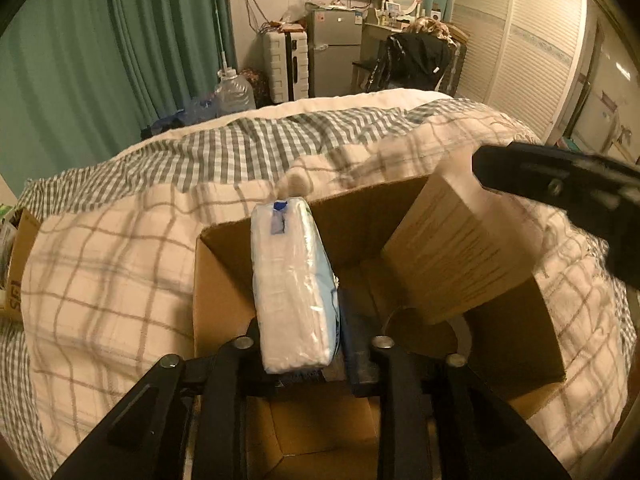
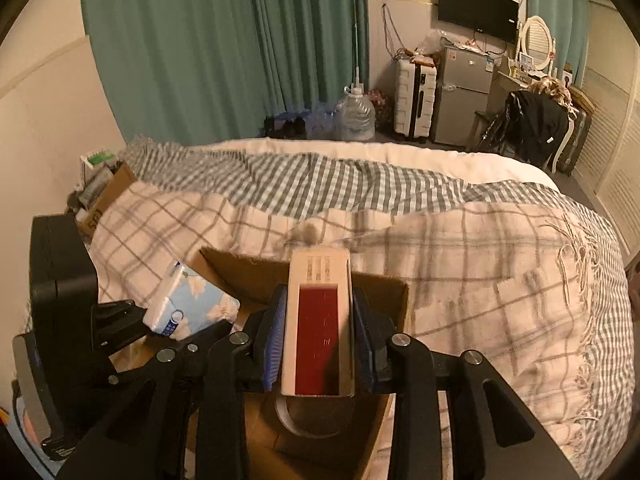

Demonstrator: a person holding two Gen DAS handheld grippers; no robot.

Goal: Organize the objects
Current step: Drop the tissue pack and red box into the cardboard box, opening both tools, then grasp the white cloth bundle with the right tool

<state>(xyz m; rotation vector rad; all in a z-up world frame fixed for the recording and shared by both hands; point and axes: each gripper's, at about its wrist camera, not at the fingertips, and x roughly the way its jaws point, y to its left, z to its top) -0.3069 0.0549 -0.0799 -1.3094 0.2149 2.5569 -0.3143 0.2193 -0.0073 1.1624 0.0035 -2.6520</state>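
Observation:
An open cardboard box (image 1: 224, 280) sits on the bed; it also shows in the right wrist view (image 2: 396, 300). My left gripper (image 1: 304, 344) is shut on a white and blue tissue pack (image 1: 292, 288) held over the box's left side; the pack also shows in the right wrist view (image 2: 192, 308). My right gripper (image 2: 320, 344) is shut on a tan carton with a dark red panel (image 2: 320, 328), held over the box. The carton (image 1: 452, 252) and the right gripper's black body (image 1: 560, 184) show in the left wrist view. A tape roll (image 2: 296, 420) lies inside the box.
A checked blanket (image 2: 480, 280) covers the bed. A second cardboard box with items (image 2: 104, 192) stands at the bed's left edge. Far off are a water jug (image 2: 356, 114), a white suitcase (image 2: 414, 96), a small fridge (image 2: 464, 96) and a chair with dark clothes (image 2: 536, 128).

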